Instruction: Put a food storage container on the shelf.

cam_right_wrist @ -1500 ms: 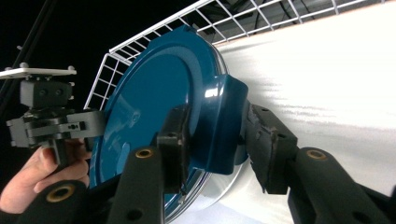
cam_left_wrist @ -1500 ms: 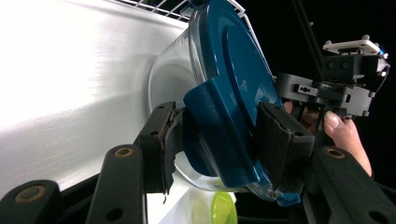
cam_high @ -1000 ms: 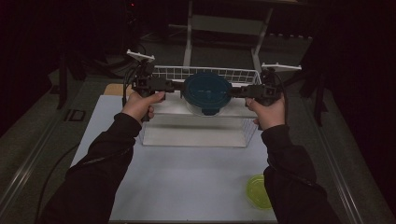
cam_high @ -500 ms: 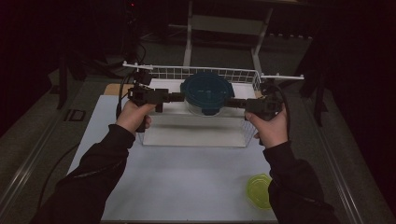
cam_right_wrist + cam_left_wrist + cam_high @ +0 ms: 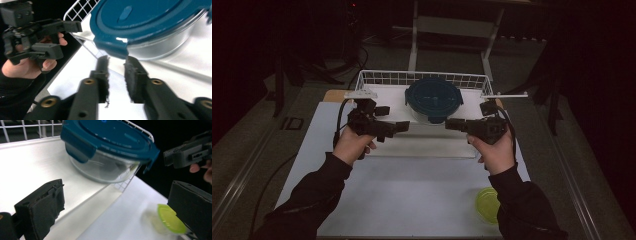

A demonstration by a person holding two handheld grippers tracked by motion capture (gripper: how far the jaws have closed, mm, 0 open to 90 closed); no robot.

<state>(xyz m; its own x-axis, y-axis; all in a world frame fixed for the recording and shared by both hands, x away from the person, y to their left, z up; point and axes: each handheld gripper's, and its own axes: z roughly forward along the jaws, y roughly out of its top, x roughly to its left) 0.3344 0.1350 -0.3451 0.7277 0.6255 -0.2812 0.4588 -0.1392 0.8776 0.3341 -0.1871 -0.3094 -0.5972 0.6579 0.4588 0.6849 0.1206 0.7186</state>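
1. Showing the container (image 5: 433, 100): glass bowl w/ teal clip lid, resting in the white wire basket (image 5: 377, 77) at the table's far side, lid on, latches apparently down.
2. We judge placement done; what's left is backing both tools off.
3. Left gripper (image 5: 403, 126): jaws wide apart, holding nothing, just short of the bowl on its left.
4. Right gripper (image 5: 449, 123): jaws nearly closed w/ a narrow gap, empty, tips near a lid clip (image 5: 112, 48) but not touching, as far as we can tell.
5. Surroundings: white mat (image 5: 412, 195); a small green-lidded cup (image 5: 488, 204) near the right forearm, well apart from the basket. Nothing blocks the way back.
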